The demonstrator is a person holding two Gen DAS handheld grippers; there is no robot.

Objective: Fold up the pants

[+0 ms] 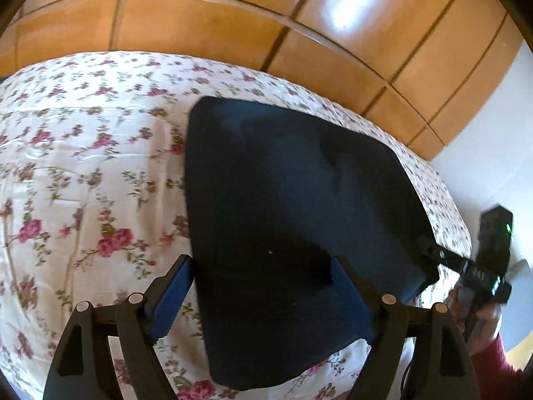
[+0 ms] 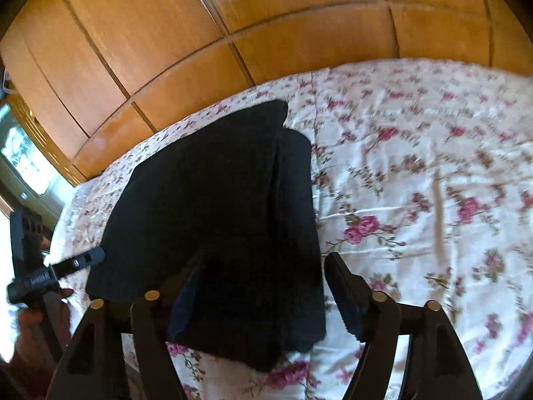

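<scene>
Lying folded on the bed, the dark navy pants form a compact stack on the flower-printed sheet, with a wooden wardrobe behind the bed. Seen from the left wrist camera, the left tool has its fingers spread wide, one blue pad on each side of the near corner of the pants, hovering over the cloth and gripping nothing. Farther right in that view, the right tool reaches in from the bed's edge, its tip at the stack's side; whether it touches the cloth cannot be told.

From the right wrist camera, the left tool appears at the far left, its tip at the edge of the pants. The right tool is also spread wide, its fingers straddling the near end of the folded stack, layers showing along the right side.
</scene>
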